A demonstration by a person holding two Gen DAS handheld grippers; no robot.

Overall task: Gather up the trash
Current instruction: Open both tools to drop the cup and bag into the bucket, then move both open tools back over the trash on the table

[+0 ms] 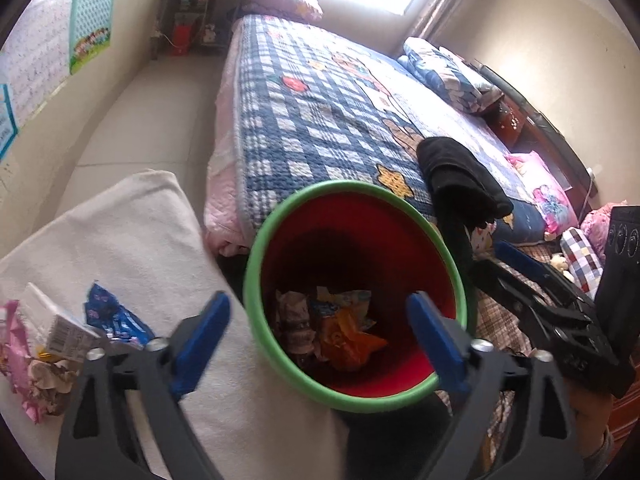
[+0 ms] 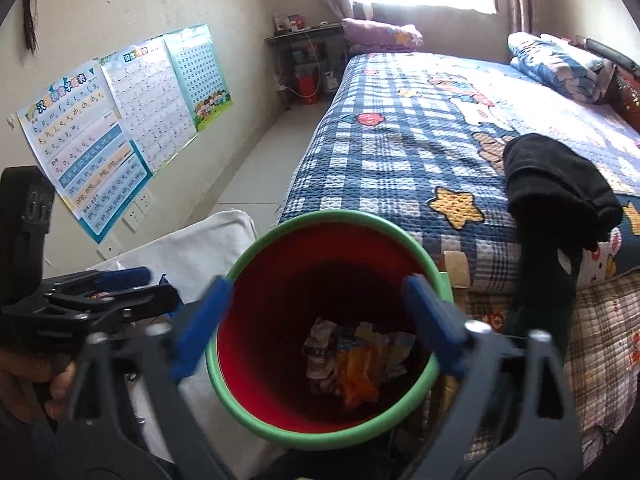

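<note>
Both tongs hang over the mouth of a red bin with a green rim (image 1: 256, 264), angled downward into it. The left tongs (image 1: 320, 340) stand spread wide, blue pads (image 1: 202, 332) far apart with nothing between them; one pad lies over the white cloth (image 1: 132, 232) beside the bin, the other over the bin's inner wall. The right tongs (image 2: 316, 328) are likewise spread wide and empty, their pads straddling the bin's opening. In the left wrist view the right tongs show at the right edge, just beside the bin. In the right wrist view a hand (image 2: 24, 376) grips the left tool at the lower left.

Crumpled wrappers (image 1: 332, 332), one orange, lie at the bottom of the bin, below both sets of pads and touching neither. More trash (image 1: 52, 340) sits on the white cloth left of the bin: a blue wrapper, a small carton with a barcode, pink and crumpled scraps. The bin stands against a bed with a blue checked quilt (image 2: 384, 152), on which a black garment (image 2: 556, 176) lies.
</note>
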